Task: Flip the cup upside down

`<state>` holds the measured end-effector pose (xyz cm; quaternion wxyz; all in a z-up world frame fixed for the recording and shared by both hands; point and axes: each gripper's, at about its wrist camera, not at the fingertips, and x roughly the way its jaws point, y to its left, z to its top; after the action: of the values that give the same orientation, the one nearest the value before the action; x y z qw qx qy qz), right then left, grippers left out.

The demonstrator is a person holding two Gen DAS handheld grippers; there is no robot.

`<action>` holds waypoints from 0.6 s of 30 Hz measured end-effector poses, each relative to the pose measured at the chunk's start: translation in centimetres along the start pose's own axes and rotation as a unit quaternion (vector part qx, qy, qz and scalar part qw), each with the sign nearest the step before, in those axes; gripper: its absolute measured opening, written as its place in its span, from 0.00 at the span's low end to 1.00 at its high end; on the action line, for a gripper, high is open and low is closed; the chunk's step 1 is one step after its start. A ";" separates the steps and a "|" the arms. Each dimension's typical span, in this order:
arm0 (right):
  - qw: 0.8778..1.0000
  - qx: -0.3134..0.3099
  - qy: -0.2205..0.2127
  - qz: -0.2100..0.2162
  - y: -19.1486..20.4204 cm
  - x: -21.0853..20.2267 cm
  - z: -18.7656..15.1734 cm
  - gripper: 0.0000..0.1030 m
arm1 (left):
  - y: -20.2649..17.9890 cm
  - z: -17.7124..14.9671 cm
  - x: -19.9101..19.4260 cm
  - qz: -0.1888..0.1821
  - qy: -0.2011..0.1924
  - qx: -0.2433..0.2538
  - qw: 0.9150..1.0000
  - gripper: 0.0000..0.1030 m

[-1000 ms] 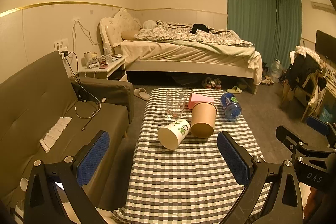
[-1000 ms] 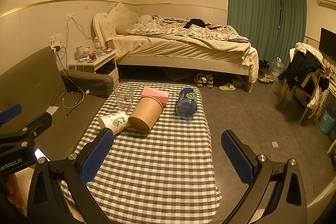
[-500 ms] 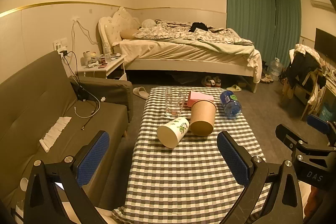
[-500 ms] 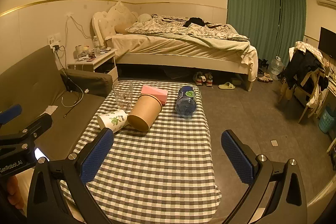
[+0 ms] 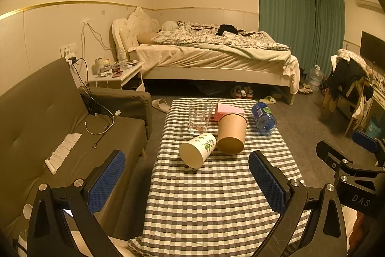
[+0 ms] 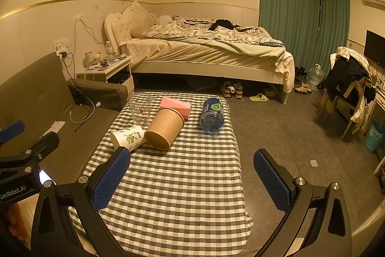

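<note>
table (image 5: 216,196): paper cup (image 5: 197,153) on its side, left of tipped paper tub (image 5: 231,134), touching | glass (image 5: 200,115) behind cup; box (image 5: 227,110) behind tub; bottle (image 5: 263,117) lying right

Left wrist view: above near end of grey-and-white checked tablecloth table (image 5: 216,196), facing 12 o'clock toward bed. Right wrist view: same table (image 6: 182,184), from farther right. Shared: table, bed.

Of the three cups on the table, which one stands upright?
The clear glass cup; the white printed cup and brown paper cup both lie on their sides.
</note>
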<state>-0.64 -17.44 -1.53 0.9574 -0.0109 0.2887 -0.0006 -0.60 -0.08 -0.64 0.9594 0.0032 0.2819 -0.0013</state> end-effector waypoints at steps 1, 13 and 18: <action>1.000 0.000 0.000 0.000 0.0 0.0 0.0 1.00 | 0.0 0.0 0.0 0.000 0.000 0.000 1.000 1.00; 1.000 0.000 0.001 0.000 -0.1 0.1 -0.1 1.00 | 0.0 0.0 0.2 -0.004 0.001 0.000 1.000 1.00; 1.000 -0.003 0.001 -0.001 -0.2 0.6 -0.2 1.00 | 0.2 -0.4 1.3 -0.011 0.012 -0.001 1.000 1.00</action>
<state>-0.27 -17.60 -1.98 0.9571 -0.0142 0.2893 -0.0008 0.27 0.11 -1.71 0.9560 -0.0006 0.2930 -0.0117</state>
